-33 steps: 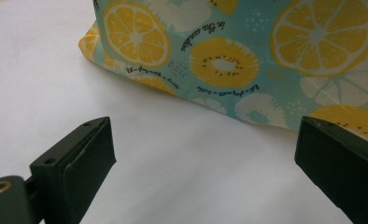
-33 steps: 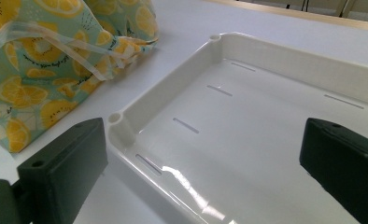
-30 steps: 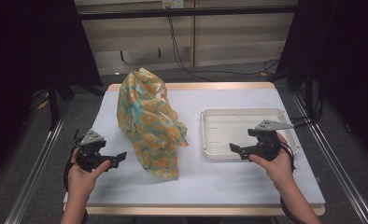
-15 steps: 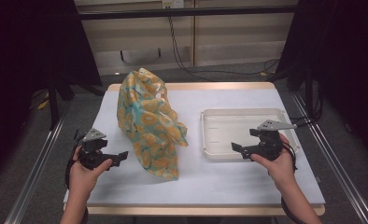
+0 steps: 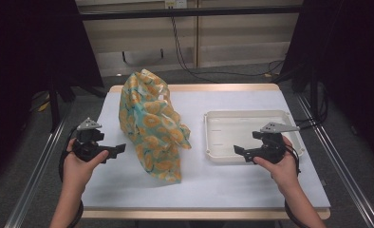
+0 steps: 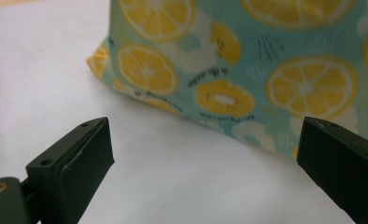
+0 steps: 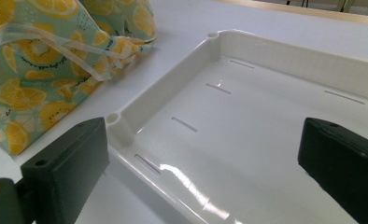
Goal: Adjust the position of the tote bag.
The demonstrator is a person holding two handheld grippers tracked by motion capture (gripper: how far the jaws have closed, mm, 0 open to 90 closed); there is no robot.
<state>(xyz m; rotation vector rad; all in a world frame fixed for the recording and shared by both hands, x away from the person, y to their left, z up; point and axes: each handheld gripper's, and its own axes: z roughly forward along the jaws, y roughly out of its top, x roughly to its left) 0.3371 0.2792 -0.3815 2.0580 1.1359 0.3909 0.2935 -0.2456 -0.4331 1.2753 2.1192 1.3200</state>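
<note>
So the fruit-print bag [image 5: 152,128] is slumped in a heap left of centre on the desk [image 5: 232,185], with the empty white tray [image 5: 213,156] sitting just to its right, not touching it. The left tool [image 5: 120,148] is hovering right beside the bag's lower left edge with its jaws wide apart, nothing in them, and its own camera has the lemon-and-kiwi fabric [image 6: 247,70] dead ahead. The right tool [image 5: 238,151] hangs over the tray's near edge, jaws also spread wide and empty. My guess is the left one is about to pinch the bag. If so, I'd go for a fold or the edge that stands up off the desk, not the flat panel, since thin crinkly material like this probably slides out of a shallow bite. There's a clear strap [image 7: 56,37] on the tray side that looks like a decent grab point for the right tool. Close slow, lift gently.
</note>
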